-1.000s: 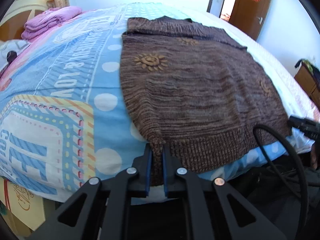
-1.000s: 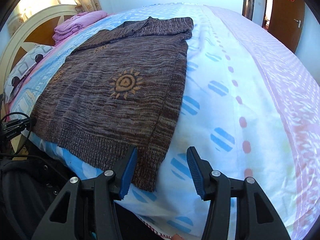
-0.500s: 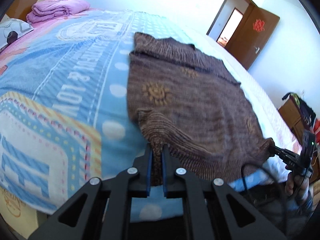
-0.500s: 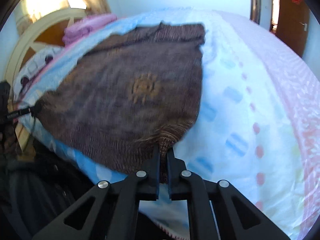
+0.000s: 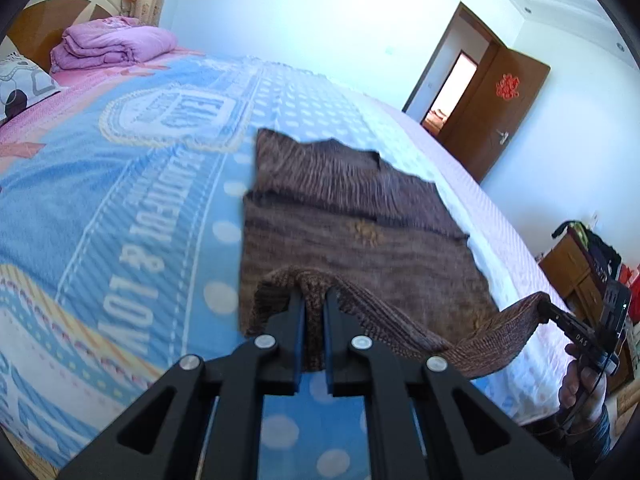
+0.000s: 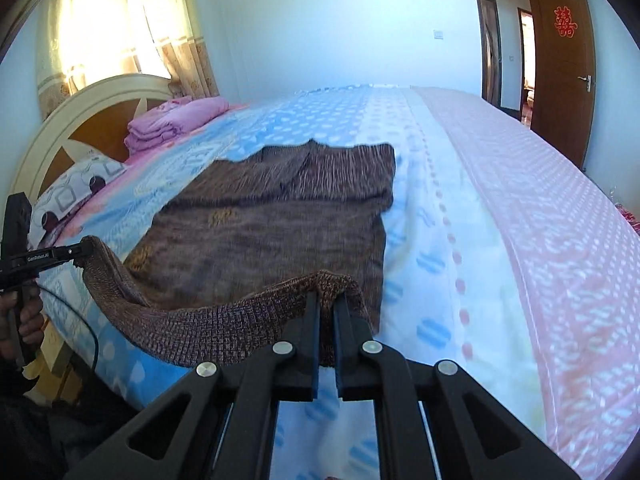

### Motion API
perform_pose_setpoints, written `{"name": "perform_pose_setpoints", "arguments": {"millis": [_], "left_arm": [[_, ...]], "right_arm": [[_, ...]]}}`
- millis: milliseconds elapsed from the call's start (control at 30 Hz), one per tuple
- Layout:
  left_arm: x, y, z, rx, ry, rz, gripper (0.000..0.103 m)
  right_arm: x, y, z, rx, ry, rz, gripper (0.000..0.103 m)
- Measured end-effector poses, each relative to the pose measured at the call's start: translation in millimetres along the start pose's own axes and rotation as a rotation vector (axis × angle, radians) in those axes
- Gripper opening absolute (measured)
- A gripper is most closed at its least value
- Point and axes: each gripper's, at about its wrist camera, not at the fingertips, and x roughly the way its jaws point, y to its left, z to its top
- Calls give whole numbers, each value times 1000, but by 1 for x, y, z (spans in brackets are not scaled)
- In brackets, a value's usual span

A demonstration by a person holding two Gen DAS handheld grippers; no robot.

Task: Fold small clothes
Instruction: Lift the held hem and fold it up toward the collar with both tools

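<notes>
Knitwear fills the middle of your left wrist view: the brown sweater (image 5: 360, 216) lies on the blue patterned bedspread (image 5: 120, 208), its far part flat and its near hem raised off the bed. Your left gripper (image 5: 314, 304) is clamped on one hem corner, the jaws nearly together with the ribbed knit bunched between them. The hem sags across to the right gripper (image 5: 550, 312), which pinches the other corner near the bed's edge, your hand (image 5: 580, 384) below it. A folded pink quilt (image 5: 112, 44) and a pillow (image 5: 24, 84) sit well beyond the sweater by the headboard; a brown door (image 5: 508, 108) stands open and a wooden cabinet (image 5: 576, 268) stands past the bed's far side.

From your right wrist view, the right gripper (image 6: 326, 304) has just closed and now bites the hem corner, knit held between the pads. The lifted hem droops leftward to the left gripper (image 6: 82, 252). A cable (image 6: 90, 332) hangs below that gripper. Nothing lies on the sweater's flat part. Curtains (image 6: 132, 40) hang behind the headboard (image 6: 80, 120).
</notes>
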Motion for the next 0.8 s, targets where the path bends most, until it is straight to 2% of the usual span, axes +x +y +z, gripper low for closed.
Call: {"name": "perform_pose_setpoints", "arguments": {"millis": [100, 400, 800], "left_arm": [[0, 2, 18, -20, -27, -24, 8], [15, -2, 70, -23, -93, -33, 8], [62, 8, 152, -59, -156, -23, 8]], "right_arm": [[0, -1, 18, 14, -39, 12, 5], [8, -4, 81, 17, -140, 14, 5], [55, -16, 168, 23, -190, -14, 5]]}}
